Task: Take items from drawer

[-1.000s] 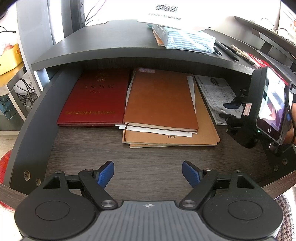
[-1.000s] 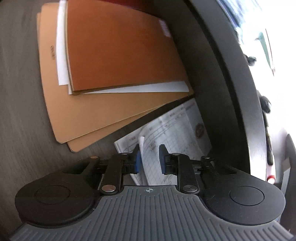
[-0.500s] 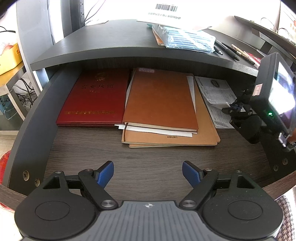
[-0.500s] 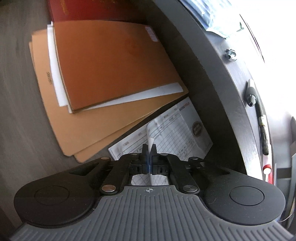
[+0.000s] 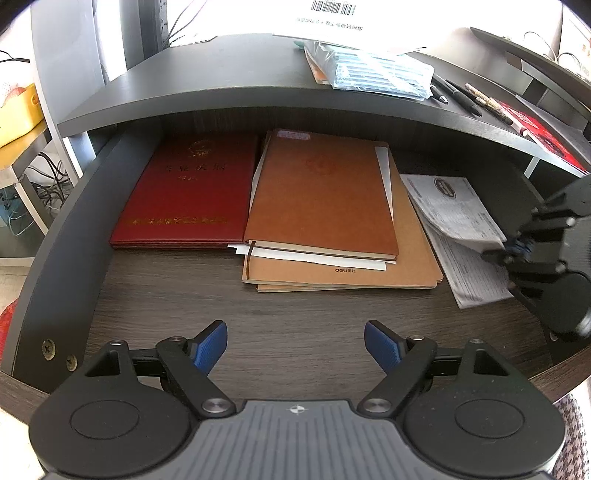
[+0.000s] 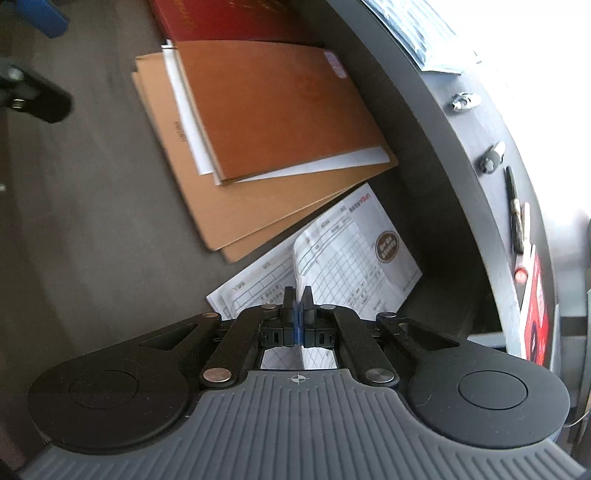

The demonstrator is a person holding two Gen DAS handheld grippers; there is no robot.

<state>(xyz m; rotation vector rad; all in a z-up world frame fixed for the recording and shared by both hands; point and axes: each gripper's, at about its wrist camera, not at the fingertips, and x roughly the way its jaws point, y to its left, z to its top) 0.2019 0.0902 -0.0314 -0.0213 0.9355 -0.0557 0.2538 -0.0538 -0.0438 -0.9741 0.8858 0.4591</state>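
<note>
Drawer (image 5: pixel 62 236) contents are seen across mid-frame: red folder (image 5: pixel 184 192) left, brown notebooks (image 5: pixel 321 199) centre. Left gripper (image 5: pixel 295 343) is held wide open, empty. Printed sheet (image 5: pixel 454 206), seemingly lifted, is pinched at right by the closed right gripper (image 5: pixel 515 247).

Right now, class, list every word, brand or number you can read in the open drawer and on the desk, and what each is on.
"deli": tan kraft notebook, low in the pile.
Gold lettering on the dark red hardcover folder: too blurred to read.
Printed white form sheets, gripped by the right gripper: too small.
Barcode label on the white paper on the desk: illegible.
</note>
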